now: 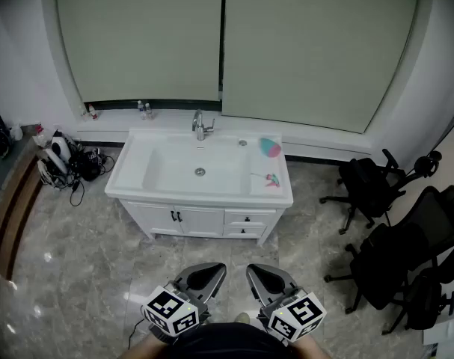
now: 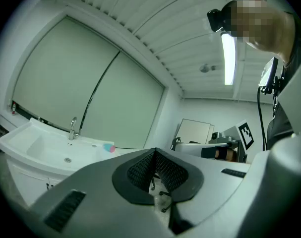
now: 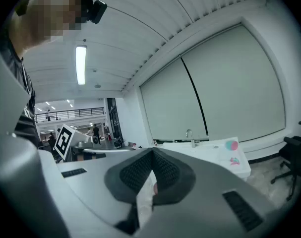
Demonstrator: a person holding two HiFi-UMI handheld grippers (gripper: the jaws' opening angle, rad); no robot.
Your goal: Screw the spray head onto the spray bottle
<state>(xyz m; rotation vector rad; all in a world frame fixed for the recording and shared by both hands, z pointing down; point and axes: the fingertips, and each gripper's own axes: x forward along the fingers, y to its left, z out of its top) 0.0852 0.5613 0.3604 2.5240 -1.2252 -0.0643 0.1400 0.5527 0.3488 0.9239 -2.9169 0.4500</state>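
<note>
Two closed, empty tools hang side by side low over the floor: the left gripper (image 1: pixel 218 270) and the right gripper (image 1: pixel 253 271), each with jaws pressed together on nothing. Well ahead of them stands a white sink (image 1: pixel 159 172). On its right ledge lie the teal-and-pink bottle (image 1: pixel 270 147) and, nearer the grippers, the spray head (image 1: pixel 271 179), the two apart. Chairs (image 1: pixel 376 185) stand at right.

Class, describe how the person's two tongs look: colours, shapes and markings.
The left tongs and right tongs are alike: smooth grey shells tapering to a tip, with black textured pads inside. Each carries a white cube with black square markers. The person wears a dark top.
</note>
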